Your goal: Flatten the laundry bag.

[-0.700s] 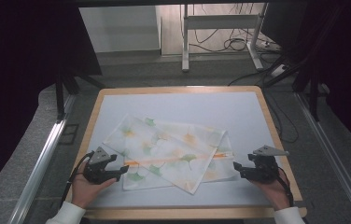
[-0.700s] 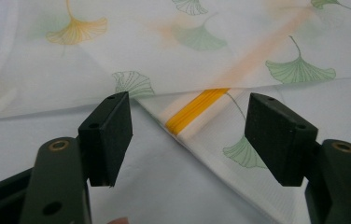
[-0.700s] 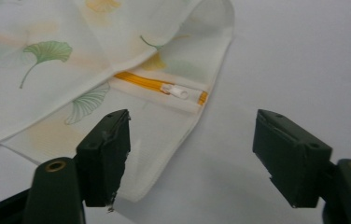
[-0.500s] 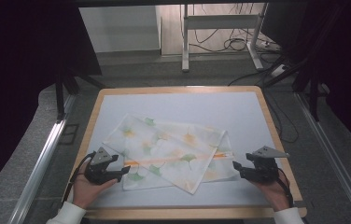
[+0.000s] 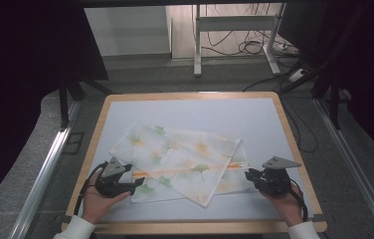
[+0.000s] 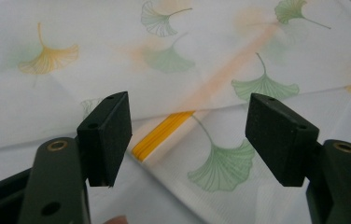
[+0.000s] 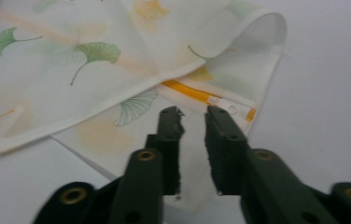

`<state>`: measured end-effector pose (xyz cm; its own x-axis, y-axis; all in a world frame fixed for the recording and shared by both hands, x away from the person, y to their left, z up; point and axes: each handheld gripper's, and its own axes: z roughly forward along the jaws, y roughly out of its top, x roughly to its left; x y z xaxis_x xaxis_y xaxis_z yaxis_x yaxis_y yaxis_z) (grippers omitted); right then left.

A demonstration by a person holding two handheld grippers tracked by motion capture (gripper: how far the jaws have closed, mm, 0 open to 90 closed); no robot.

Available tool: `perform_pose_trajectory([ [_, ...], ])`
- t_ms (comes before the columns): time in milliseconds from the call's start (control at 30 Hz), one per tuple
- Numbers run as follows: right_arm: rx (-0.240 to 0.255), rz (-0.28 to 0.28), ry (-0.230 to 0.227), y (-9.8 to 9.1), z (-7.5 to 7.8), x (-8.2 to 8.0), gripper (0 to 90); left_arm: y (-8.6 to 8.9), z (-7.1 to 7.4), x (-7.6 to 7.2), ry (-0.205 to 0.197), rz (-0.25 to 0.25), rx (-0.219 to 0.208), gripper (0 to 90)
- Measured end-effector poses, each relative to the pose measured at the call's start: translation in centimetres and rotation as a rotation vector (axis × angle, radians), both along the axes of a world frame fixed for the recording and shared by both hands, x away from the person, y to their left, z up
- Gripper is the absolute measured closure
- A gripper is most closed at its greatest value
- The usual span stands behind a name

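A thin white cloth printed with green and orange ginkgo leaves [image 5: 177,162] lay rumpled between both claws. The left gripper [image 6: 187,135] was spread before its orange stripe; the right gripper [image 7: 193,123], narrowly parted, perhaps straddled a corner. Next: pinching.

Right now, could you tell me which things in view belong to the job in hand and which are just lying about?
Belonging to the job, as far as I can judge:
- leaf-print cloth, partly folded
- left gripper, jaws wide apart at the cloth's edge
- right gripper, jaws narrowly apart by its corner
- table

Lying about:
- cables on the floor beyond
- metal stand
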<state>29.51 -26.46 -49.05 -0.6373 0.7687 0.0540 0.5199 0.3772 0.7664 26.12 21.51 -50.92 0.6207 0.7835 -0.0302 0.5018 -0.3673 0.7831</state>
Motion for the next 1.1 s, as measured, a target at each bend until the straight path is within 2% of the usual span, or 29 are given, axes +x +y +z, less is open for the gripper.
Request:
perform_pose_trajectory([
  [100, 0.005, 0.018, -0.003, 0.0, 0.1, 0.1, 87.8, -0.9, 0.2, 0.2, 0.001, -0.015, -0.009, 31.0],
  [133, 0.014, 0.023, -0.005, 0.1, 0.2, 0.2, 89.2, -1.7, 0.3, 0.2, 0.006, -0.037, -0.014, 31.1],
  [233, 0.019, 0.028, -0.008, 0.2, 0.2, 0.3, 89.2, -2.6, 0.4, 0.2, 0.002, -0.059, -0.006, 31.1],
  [333, 0.003, 0.036, -0.001, 0.8, -0.1, 0.6, 89.3, -4.3, 0.6, 0.3, -0.002, -0.110, 0.011, 31.1],
  [467, -0.006, 0.046, 0.008, 1.5, -0.4, 0.9, 89.3, -5.6, 0.6, 0.5, 0.005, -0.145, 0.008, 31.0],
  [667, -0.027, 0.069, 0.035, 3.0, -1.1, 1.2, 89.3, -9.2, 0.5, 0.5, 0.008, -0.249, 0.025, 30.7],
  [800, -0.034, 0.090, 0.036, 3.5, -1.2, 1.1, 89.3, -10.3, 0.4, 0.3, 0.007, -0.284, 0.040, 30.6],
  [933, -0.016, 0.114, 0.043, 3.9, -1.1, 0.6, 89.3, -10.4, 0.2, 0.3, 0.011, -0.285, 0.050, 30.7],
  [1033, -0.009, 0.129, 0.042, 4.1, -0.9, 0.3, 89.2, -9.7, 0.2, 0.4, 0.020, -0.267, 0.034, 30.7],
  [1100, -0.010, 0.160, 0.035, 4.7, -0.8, 0.0, 88.5, -8.9, 0.1, 0.2, 0.027, -0.248, 0.023, 30.8],
])
